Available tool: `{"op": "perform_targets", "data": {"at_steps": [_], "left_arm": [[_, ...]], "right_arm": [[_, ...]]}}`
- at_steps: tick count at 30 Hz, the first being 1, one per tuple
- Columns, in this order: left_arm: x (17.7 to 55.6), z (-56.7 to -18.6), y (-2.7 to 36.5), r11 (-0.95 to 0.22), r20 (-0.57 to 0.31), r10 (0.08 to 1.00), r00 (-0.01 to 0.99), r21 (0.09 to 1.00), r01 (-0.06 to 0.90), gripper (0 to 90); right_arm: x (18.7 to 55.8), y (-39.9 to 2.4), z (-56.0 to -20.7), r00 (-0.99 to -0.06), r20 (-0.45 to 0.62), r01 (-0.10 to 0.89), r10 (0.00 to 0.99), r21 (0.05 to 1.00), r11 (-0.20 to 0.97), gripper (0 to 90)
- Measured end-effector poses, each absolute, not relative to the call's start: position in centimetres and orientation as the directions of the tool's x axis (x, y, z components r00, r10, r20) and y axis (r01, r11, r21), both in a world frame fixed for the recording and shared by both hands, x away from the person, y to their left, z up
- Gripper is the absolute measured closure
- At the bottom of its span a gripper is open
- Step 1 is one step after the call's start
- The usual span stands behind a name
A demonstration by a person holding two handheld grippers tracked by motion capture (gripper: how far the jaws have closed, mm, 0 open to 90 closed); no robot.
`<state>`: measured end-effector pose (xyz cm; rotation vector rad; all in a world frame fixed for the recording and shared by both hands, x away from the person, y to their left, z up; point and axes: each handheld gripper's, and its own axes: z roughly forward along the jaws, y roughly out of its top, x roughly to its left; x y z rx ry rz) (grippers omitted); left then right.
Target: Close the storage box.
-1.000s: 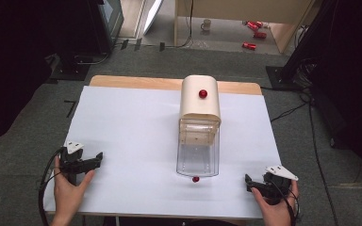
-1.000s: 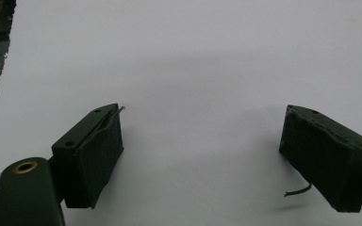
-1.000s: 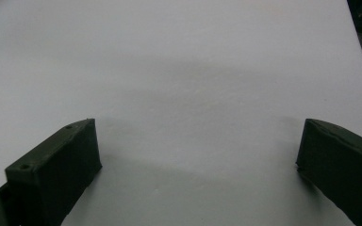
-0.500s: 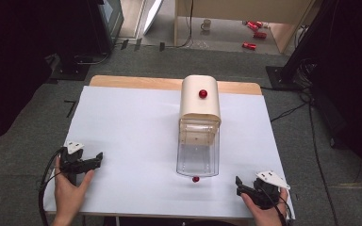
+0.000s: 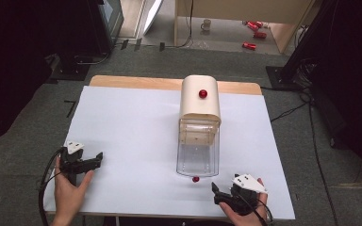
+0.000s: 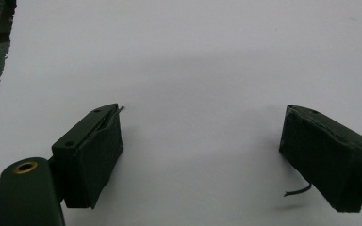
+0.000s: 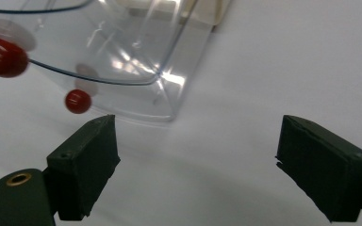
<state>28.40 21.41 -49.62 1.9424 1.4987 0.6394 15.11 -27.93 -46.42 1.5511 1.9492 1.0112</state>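
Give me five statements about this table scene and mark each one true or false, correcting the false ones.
1. The left gripper has its jaws apart with nothing between them. True.
2. The right gripper is clamped on the clear drawer. False: its jaws stand open over bare table, with the drawer ahead of them.
3. The clear drawer is pulled out of the cream box toward the person. True.
4. The red knob on top of the cream box is blue. False: it is red, like the small knob on the drawer front.
5. The table is covered by a white sheet, with bare wood along its far edge. True.
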Motion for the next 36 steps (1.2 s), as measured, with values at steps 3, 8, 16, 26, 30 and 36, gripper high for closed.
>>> {"op": "perform_targets", "data": {"at_steps": [3, 8, 16, 26, 30, 36], "left_arm": [[28.4, -49.6, 21.4, -0.185, 0.015, 0.969, 0.247, 0.708, 0.681, 13.8], [28.4, -49.6, 21.4, -0.185, 0.015, 0.969, 0.247, 0.708, 0.681, 13.8], [28.4, -49.6, 21.4, -0.185, 0.015, 0.969, 0.247, 0.708, 0.681, 13.8], [28.4, -49.6, 21.4, -0.185, 0.015, 0.969, 0.248, 0.708, 0.681, 13.8], [28.4, -49.6, 21.4, -0.185, 0.015, 0.969, 0.248, 0.708, 0.682, 13.8], [28.4, -49.6, 21.4, -0.185, 0.015, 0.969, 0.247, 0.708, 0.682, 13.8]], "right_arm": [[15.1, -27.2, -46.3, -0.285, 0.115, 0.625, 0.952, 0.775, 0.094, 13.2], [15.1, -26.0, -46.1, -0.307, 0.135, 0.618, 0.942, 0.781, 0.09, 13.2], [14.6, -24.6, -45.7, -0.323, 0.153, 0.608, 0.934, 0.79, 0.081, 27.8], [14.1, -23.5, -45.6, -0.357, 0.152, 0.595, 0.922, 0.798, 0.099, 49.1], [14.2, -23.2, -45.5, -0.374, 0.167, 0.59, 0.912, 0.802, 0.095, 58.5], [14.4, -22.7, -45.5, -0.39, 0.2, 0.602, 0.899, 0.794, 0.085, 68.1]]}}
